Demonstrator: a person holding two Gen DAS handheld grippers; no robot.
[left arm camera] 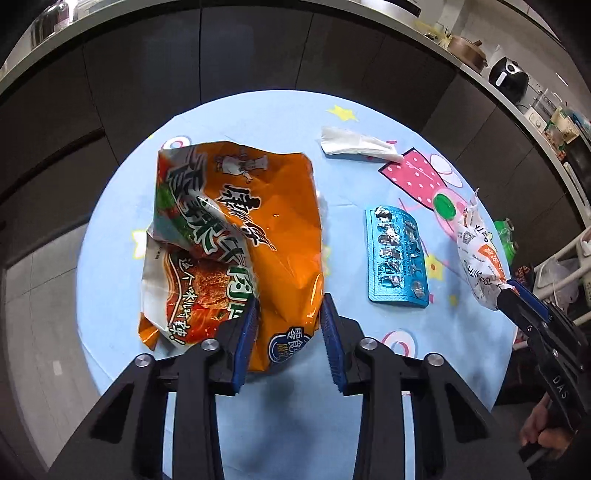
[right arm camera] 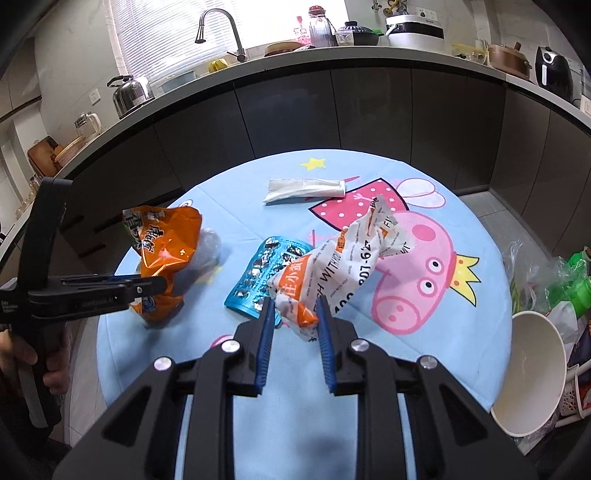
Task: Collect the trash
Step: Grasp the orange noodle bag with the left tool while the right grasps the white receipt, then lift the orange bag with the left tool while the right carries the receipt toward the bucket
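The orange noodle bag (left arm camera: 236, 236) sits pinched at its near end between the narrowed jaws of the left gripper (left arm camera: 288, 310), its crumpled bulk extending ahead of them. The right gripper (right arm camera: 295, 314) clamps the white-and-orange wrapper (right arm camera: 343, 258), which rises forward. Between both jaws' loads lie a blue blister pack (left arm camera: 397, 258) and, farther ahead, a white tissue (left arm camera: 354, 146) on the table (left arm camera: 258, 122).

A long pale countertop (right arm camera: 369, 55) over dark handleless cabinet fronts (right arm camera: 288, 114) curves behind the round table's light-blue cartoon-pig tablecloth (right arm camera: 461, 229), with a brushed-metal gooseneck faucet (right arm camera: 221, 29) before a bright window with white blinds (right arm camera: 166, 26), and grey tile flooring (left arm camera: 40, 332) below.
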